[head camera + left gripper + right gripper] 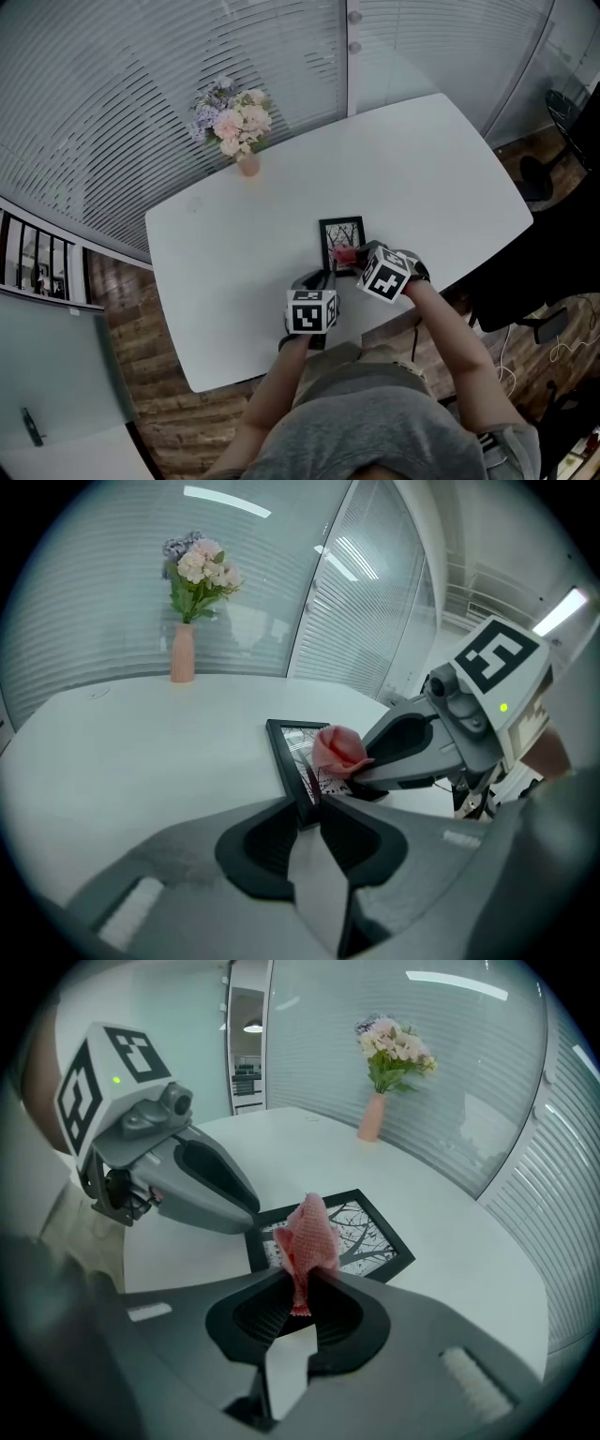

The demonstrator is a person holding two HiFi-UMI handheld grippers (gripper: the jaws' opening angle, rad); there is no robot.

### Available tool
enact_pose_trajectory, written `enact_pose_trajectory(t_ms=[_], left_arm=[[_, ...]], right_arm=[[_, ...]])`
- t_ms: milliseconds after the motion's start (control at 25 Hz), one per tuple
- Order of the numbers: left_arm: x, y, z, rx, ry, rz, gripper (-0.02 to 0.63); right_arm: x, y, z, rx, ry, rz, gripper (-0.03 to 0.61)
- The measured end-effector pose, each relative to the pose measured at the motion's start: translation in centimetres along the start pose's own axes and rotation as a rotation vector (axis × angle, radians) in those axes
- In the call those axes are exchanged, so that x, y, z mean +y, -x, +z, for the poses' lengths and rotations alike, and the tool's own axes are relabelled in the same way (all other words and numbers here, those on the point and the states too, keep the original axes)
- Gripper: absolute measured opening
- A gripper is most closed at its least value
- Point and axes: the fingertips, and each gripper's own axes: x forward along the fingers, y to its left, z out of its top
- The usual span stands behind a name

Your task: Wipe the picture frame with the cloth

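Note:
A black picture frame (342,234) with a bare-tree print lies flat on the white table (234,281) near its front edge. My left gripper (314,803) is shut on the frame's (289,752) near corner. My right gripper (305,1288) is shut on a bunched pink cloth (307,1234), which stands up from the jaws over the frame's (375,1232) near edge. In the head view the cloth (345,253) sits on the frame's lower part, with the right gripper (354,257) behind it and the left gripper (328,274) to its left.
A pink vase of flowers (246,161) stands at the table's far side, well away from the frame. Glass walls with blinds (141,84) run behind the table. A dark chair (534,272) stands to the right of the table.

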Motion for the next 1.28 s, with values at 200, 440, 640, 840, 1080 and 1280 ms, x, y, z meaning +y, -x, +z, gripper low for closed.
enact_pose_trajectory(t_ms=[200, 440, 640, 840, 1080, 1280], left_arm=[[0.0, 0.1, -0.1, -0.003, -0.016, 0.017, 0.081], [0.0, 0.1, 0.0, -0.006, -0.027, 0.025, 0.080], [0.1, 0.0, 0.0, -0.009, -0.035, 0.022, 0.080], [0.1, 0.0, 0.0, -0.024, -0.036, 0.011, 0.078], [-0.1, 0.6, -0.2, -0.026, -0.083, 0.018, 0.063], [-0.8, 2.1, -0.6, -0.063, -0.093, 0.019, 0.041]], right_arm=[[0.6, 0.2, -0.2, 0.013, -0.006, 0.021, 0.046], [1.0, 0.4, -0.2, 0.009, -0.021, 0.028, 0.046], [1.0, 0.4, -0.2, 0.008, -0.026, 0.004, 0.046], [1.2, 0.6, -0.3, -0.007, -0.030, -0.051, 0.046], [2.0, 1.5, -0.2, -0.055, -0.037, -0.140, 0.048], [3.2, 2.9, -0.1, -0.121, -0.092, -0.201, 0.048]])
